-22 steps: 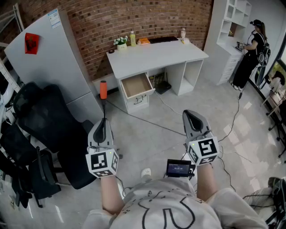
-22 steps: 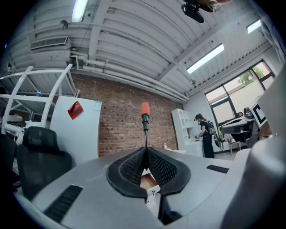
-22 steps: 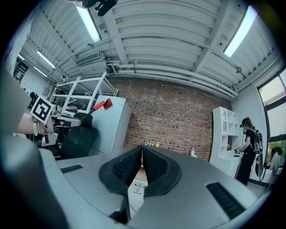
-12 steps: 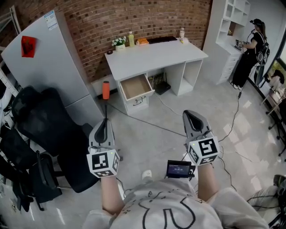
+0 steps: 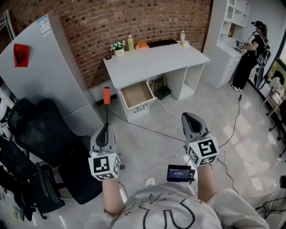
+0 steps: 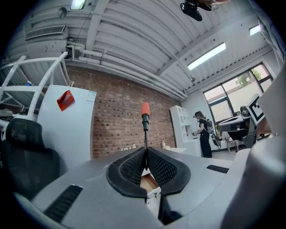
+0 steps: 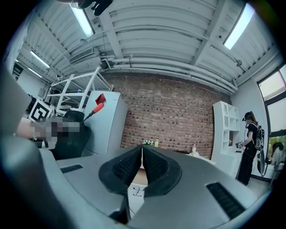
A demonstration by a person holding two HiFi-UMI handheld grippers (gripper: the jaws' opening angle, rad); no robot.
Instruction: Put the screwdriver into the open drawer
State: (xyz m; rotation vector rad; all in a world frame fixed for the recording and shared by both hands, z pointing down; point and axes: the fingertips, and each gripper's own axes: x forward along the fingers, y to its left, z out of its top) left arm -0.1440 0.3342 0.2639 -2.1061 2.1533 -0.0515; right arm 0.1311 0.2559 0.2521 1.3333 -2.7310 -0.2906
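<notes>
The left gripper (image 5: 106,126), lower left of the head view, has its jaws pinched narrow on the shaft of the screwdriver (image 5: 107,102). The tool stands upright above the jaws, orange handle on top. In the left gripper view the screwdriver (image 6: 145,120) rises straight out of the left gripper (image 6: 145,154), with the black shaft caught between the 2 ribbed pads.

The right gripper (image 5: 187,117), lower right of the head view, has its jaws together; in its own view the right gripper (image 7: 141,156) shows the 2 pads meeting at the tips.

The drawer (image 5: 139,108) hangs open from the left end of the white desk (image 5: 156,60), upper centre of the frame. It lies well apart from the screwdriver, up and to the right of the orange handle. Its pale wooden bottom shows bare.

Along the back edge of the desk stand a small flower pot (image 5: 118,46), a yellow bottle (image 5: 130,43), an orange thing (image 5: 142,44) and a white bottle (image 5: 182,35).

A white shelf unit (image 5: 241,6) fills the upper right corner; what sits in its compartments is too small to tell. A person (image 5: 250,53) stands beside it. A black chair (image 5: 40,129) is at the left edge.
</notes>
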